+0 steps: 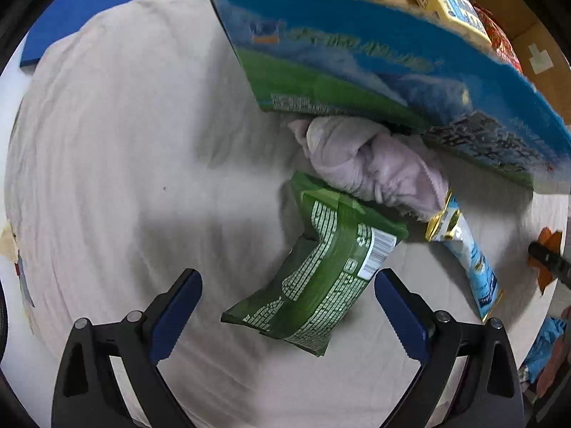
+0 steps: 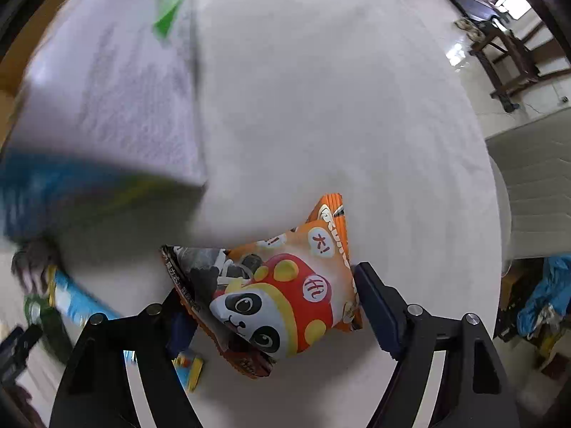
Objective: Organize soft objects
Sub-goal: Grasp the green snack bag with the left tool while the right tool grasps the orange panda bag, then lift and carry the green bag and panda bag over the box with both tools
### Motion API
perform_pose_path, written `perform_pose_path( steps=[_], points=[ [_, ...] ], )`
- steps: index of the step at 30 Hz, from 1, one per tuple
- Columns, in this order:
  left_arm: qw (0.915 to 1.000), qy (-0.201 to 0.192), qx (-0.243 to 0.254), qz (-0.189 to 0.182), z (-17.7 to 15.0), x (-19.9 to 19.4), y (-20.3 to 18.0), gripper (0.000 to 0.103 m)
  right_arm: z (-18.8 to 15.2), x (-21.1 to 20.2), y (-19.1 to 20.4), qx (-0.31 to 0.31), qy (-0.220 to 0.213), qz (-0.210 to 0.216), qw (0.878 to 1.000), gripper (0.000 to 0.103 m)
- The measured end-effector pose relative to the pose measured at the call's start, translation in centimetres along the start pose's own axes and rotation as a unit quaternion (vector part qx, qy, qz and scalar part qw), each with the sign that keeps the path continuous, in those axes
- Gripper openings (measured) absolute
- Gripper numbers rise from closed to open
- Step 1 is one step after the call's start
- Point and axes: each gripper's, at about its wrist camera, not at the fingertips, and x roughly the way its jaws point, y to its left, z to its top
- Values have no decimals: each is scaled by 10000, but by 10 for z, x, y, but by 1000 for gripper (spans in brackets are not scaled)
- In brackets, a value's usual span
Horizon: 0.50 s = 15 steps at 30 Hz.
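The left claw [image 1: 287, 315] stands open above a green snack bag [image 1: 317, 278] that lies on the cloth-covered tabletop [image 1: 117, 142], its pads clear of the bag on both sides. The right claw [image 2: 274, 308] straddles an orange snack bag [image 2: 282, 296]; one pad sits at the bag's edge, the other is hidden behind it, so whether it is squeezing cannot be told.

Both bags look puffy and slick. Closing on a sealed corner or an air-filled bulge could let a bag slip out or pop. The green bag is tucked partly under a pale cloth bundle [image 1: 371, 164], which also touches a blue stick pack [image 1: 471, 253]; lifting it could drag both along. The cardboard box [image 1: 392, 60] hangs close over them and could be knocked.

The orange bag shows a cartoon panda and Chinese characters in speech bubbles. The green bag carries a barcode and fine print too small to read; the box lettering is blurred.
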Motion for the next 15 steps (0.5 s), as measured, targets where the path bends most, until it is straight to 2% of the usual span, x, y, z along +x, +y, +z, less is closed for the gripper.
perform_pose_path(
  steps=[7, 9, 10, 11, 15],
  points=[
    [9993, 57, 333, -156, -7, 15, 6, 97, -51, 13, 17, -553, 481, 202, 9971, 83],
    [9986, 112, 438, -262, -6, 20, 3, 81, -56, 15, 13, -453, 517, 373, 9969, 86],
    [9983, 180, 428, -355, -7, 23, 1, 64, -57, 15, 10, -362, 522, 458, 9969, 88],
    [9979, 295, 399, -425, -8, 25, -1, 52, -58, 13, 6, -247, 514, 577, 9967, 90],
    [9973, 386, 305, -550, -26, 24, -7, 51, -60, -6, -11, 245, 363, 1025, 9938, 91]
  ],
)
